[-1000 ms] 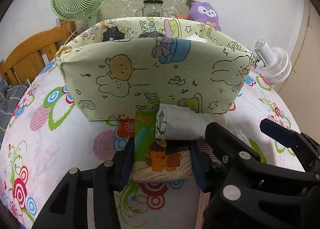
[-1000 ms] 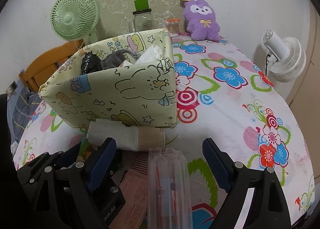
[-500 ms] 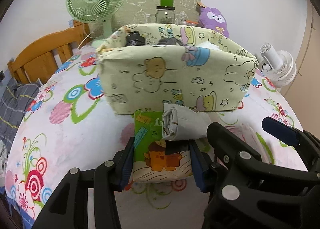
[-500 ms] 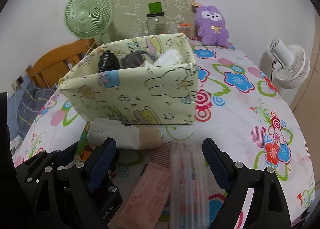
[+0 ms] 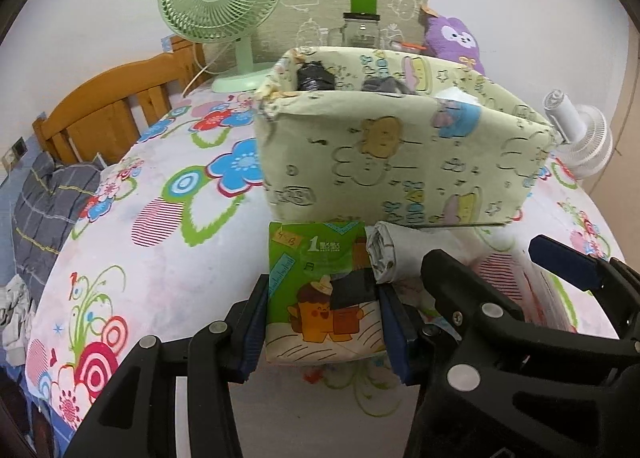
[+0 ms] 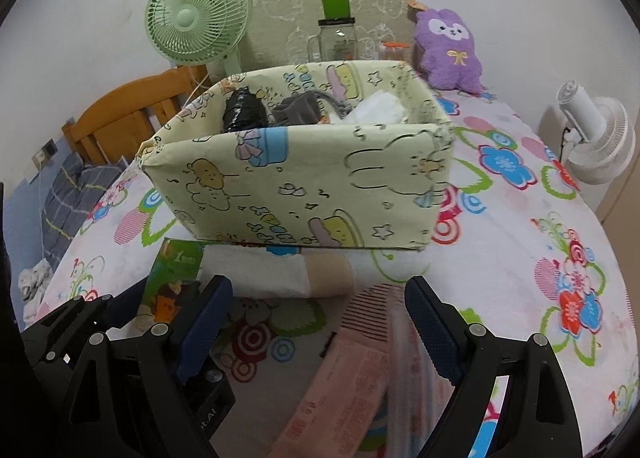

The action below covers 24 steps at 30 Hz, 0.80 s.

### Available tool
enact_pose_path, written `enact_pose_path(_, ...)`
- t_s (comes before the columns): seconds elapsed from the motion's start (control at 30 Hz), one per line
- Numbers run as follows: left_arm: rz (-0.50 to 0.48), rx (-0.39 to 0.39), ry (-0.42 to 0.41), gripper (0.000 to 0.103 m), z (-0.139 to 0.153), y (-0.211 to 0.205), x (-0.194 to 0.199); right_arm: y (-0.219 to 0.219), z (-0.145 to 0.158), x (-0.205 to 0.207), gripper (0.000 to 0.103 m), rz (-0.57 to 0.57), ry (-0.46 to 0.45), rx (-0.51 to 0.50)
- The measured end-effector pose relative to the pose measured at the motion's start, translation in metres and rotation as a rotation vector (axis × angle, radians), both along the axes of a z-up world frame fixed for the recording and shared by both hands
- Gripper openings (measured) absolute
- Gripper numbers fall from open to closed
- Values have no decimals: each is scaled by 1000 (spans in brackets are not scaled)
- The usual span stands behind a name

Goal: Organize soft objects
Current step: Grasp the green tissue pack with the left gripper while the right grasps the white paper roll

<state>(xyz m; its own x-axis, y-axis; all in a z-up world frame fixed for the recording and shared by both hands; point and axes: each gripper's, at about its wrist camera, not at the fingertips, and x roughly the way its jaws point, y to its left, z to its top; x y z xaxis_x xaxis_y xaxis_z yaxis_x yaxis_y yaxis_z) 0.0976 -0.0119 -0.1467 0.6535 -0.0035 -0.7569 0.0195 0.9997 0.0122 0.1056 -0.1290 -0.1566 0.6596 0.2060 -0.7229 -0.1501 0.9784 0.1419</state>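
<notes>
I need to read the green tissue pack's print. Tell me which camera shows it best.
Left wrist view: the green tissue pack faces the camera, clamped in the left tool. The right wrist view catches only its slanted edge behind that tool.

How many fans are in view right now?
2. A green fan stands behind the storage box's far-left corner; a white fan sits off the table's right edge. Others may be out of view.

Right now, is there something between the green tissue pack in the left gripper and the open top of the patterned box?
Yes. The left gripper is shut on the green tissue pack, which sits low in front of the patterned box. The box's near wall stands between the pack and the opening, so it must be lifted over it. A rolled grey cloth lies beside the pack.
</notes>
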Motion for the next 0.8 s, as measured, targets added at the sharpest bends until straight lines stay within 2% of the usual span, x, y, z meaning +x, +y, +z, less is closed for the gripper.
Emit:
enact_pose_path(0.33, 37, 9, 30, 52, -9, 11, 15, 12, -13, 20, 90, 25, 50, 8)
enact_pose_path(0.5, 33, 22, 30, 52, -10, 9, 16, 13, -17, 27, 84, 13, 62, -1)
enact_pose_path(0.63, 35, 29, 36, 52, -12, 8, 18, 18, -19, 29, 70, 31, 70, 13)
enact_pose_path(0.73, 36, 32, 35, 52, -12, 8, 18, 19, -19, 30, 67, 35, 67, 15)
enact_pose_path(0.8, 36, 35, 35, 52, -12, 7, 18, 19, -20, 30, 60, 32, 69, 12)
